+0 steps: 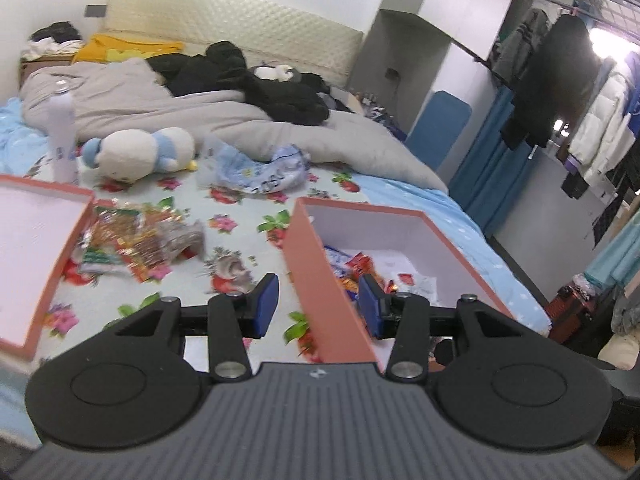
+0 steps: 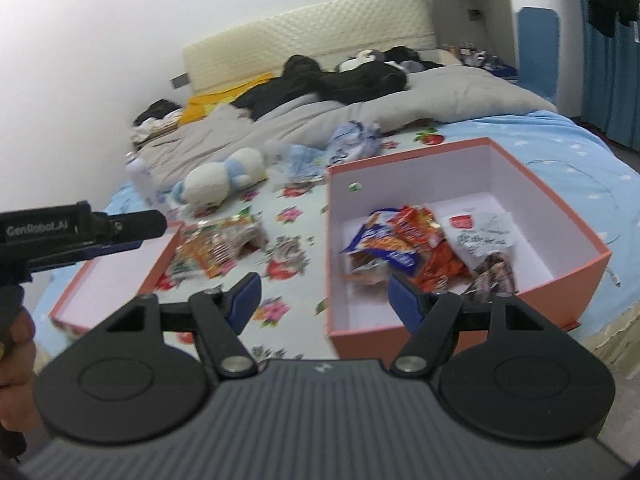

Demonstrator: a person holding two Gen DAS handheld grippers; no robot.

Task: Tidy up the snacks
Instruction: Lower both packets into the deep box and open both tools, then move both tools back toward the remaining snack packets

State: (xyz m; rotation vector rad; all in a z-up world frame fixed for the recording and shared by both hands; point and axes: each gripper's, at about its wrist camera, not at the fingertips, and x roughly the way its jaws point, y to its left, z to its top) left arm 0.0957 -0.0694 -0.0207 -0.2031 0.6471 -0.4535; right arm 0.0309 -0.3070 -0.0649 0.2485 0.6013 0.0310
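Note:
An orange box (image 2: pixel 560 216) with a white inside stands open on the floral bedsheet and holds several snack packets (image 2: pixel 400 240) and a white paper. More loose snack packets (image 2: pixel 216 248) lie in a heap left of it, beside the box's upturned lid (image 2: pixel 120 280). My right gripper (image 2: pixel 324 300) hovers open over the box's near left corner, its jaws empty. My left gripper (image 1: pixel 318 304) is open and empty too, held above the sheet between the heap (image 1: pixel 140 244) and the box (image 1: pixel 320 280). In the right wrist view the left gripper (image 2: pixel 148 234) hangs over the lid.
A white and blue plush toy (image 1: pixel 140 152), a white bottle (image 1: pixel 62 132) and a crumpled blue bag (image 1: pixel 260 172) lie behind the snacks. A grey duvet (image 1: pixel 200 112) with black clothes covers the bed's far half. A clothes rack (image 1: pixel 560 100) stands at the right. A hand (image 2: pixel 16 340) shows at lower left.

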